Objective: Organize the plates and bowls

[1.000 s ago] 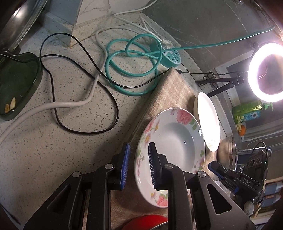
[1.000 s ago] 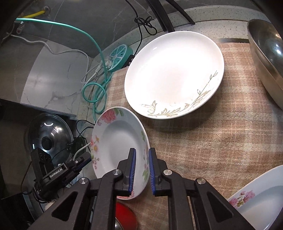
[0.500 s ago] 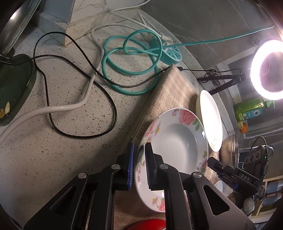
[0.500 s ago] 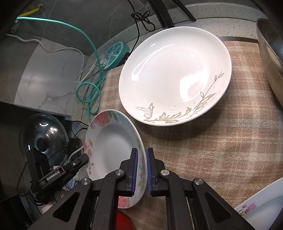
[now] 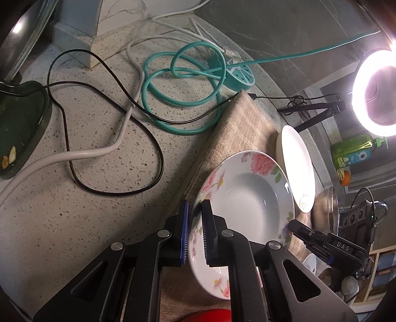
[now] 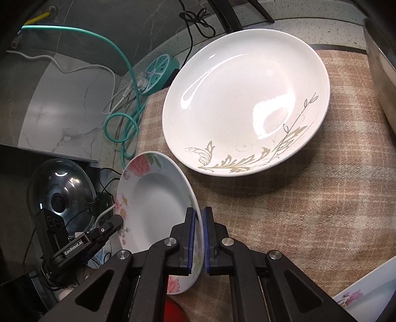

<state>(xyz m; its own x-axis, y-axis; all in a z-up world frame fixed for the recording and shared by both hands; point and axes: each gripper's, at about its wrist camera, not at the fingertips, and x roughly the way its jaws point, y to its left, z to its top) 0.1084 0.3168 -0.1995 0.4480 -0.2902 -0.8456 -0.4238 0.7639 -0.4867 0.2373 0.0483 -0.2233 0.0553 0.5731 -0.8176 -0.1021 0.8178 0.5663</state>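
Floral plate (image 5: 250, 198) tilted over cloth (image 6: 297, 198), between your hands. Left hand-held gripper (image 5: 195, 232) pinches its left rim, right hand-held gripper (image 6: 199, 240) pinches opposite rim. White plate (image 6: 245, 99) lies just beyond, nearer right hand.

You're working in a home kitchen: a speckled stone countertop (image 5: 74, 223) meets marble-look wall tiles (image 5: 123, 14), a glass pot lid (image 6: 61, 198) leans nearby, and a green dish-soap bottle (image 5: 354, 151) stands by a ring light (image 5: 376, 91) (rigged for filming), with a checked cloth (image 6: 297, 198) under the crockery.
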